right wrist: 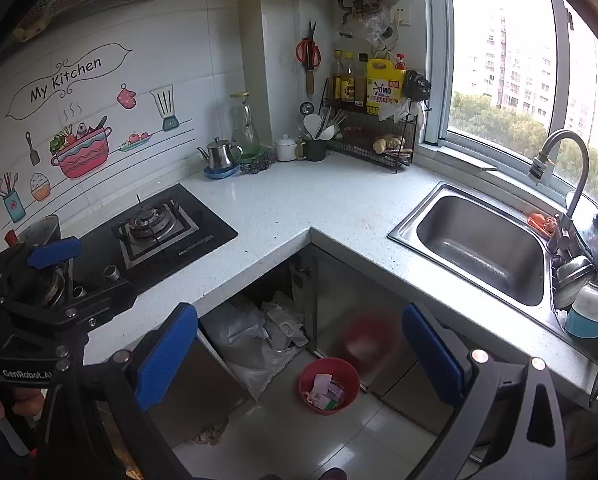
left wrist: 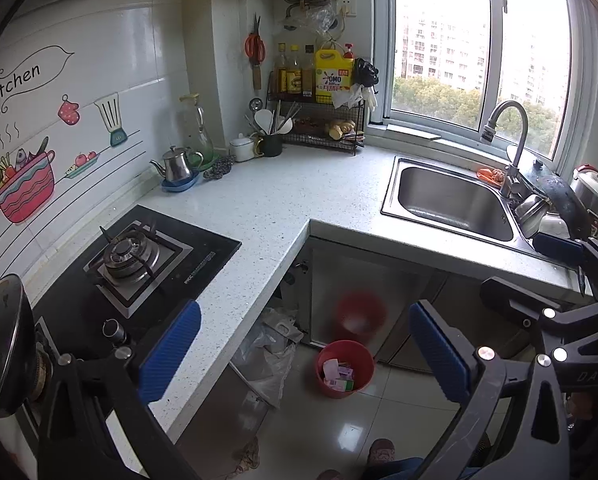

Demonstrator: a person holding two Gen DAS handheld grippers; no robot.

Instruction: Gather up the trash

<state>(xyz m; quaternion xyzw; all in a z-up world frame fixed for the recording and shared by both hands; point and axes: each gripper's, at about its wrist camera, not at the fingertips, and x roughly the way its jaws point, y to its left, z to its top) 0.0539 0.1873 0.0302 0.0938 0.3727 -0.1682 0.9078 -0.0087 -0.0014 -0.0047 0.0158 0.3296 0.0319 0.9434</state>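
Note:
A red bin stands on the tiled floor in the inner corner of the L-shaped counter. Inside it lie paper scraps in pink, white and green. My left gripper is open, its blue pads wide apart and framing the bin from high above, with nothing between them. My right gripper is open too, also empty and well above the bin. Each gripper shows in the other's view: the right gripper by the sink side, the left gripper over the stove side.
The white countertop carries a gas stove, a steel sink with a faucet, stacked dishes, a kettle and a wire rack of bottles. Crumpled plastic bags fill the open space under the counter.

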